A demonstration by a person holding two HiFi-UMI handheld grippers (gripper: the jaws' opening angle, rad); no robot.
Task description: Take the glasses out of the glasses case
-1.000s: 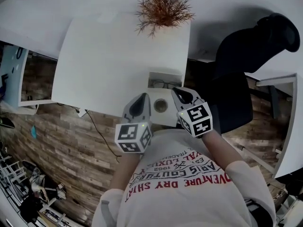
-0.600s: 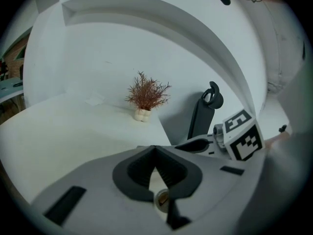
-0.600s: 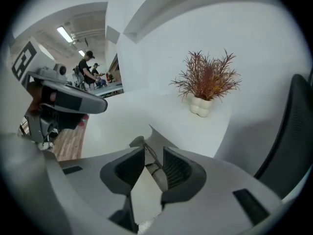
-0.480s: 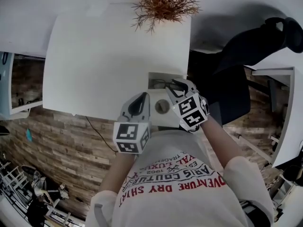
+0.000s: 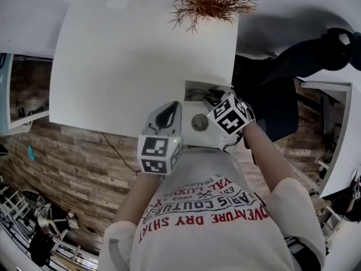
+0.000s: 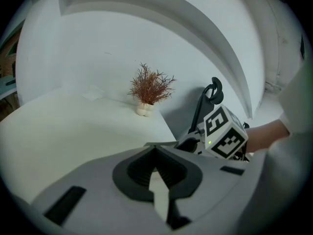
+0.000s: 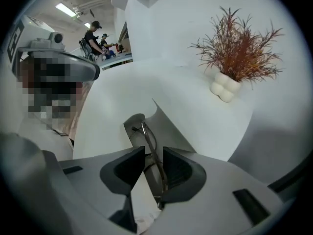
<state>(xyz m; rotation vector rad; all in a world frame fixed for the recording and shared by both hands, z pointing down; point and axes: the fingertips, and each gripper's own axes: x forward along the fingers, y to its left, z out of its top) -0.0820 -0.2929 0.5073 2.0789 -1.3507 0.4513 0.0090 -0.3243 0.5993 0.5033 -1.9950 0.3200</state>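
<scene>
An open white glasses case (image 5: pixel 190 113) lies at the near edge of the white table (image 5: pixel 124 66). Dark thin-framed glasses (image 5: pixel 209 96) rest in its far compartment. My right gripper (image 5: pixel 216 100) points steeply down into the case. In the right gripper view it (image 7: pixel 152 156) stands open, and the glasses (image 7: pixel 148 140) run between its jaws close to the right pad without being pressed. My left gripper (image 5: pixel 171 109) is at the case's left edge. Seen in the left gripper view, it (image 6: pixel 155 152) looks shut on a thin white edge of the case.
A dried reddish plant (image 5: pixel 211 1) in a small white pot stands at the table's far edge. A black chair (image 5: pixel 304 55) is to the right of the table. The wooden floor (image 5: pixel 79 162) lies below the table's left side. A person (image 7: pixel 93 35) stands far off.
My right gripper has sunk and tipped down over the open case, so the glasses now sit between its jaws. My left gripper has dropped a little beside the case.
</scene>
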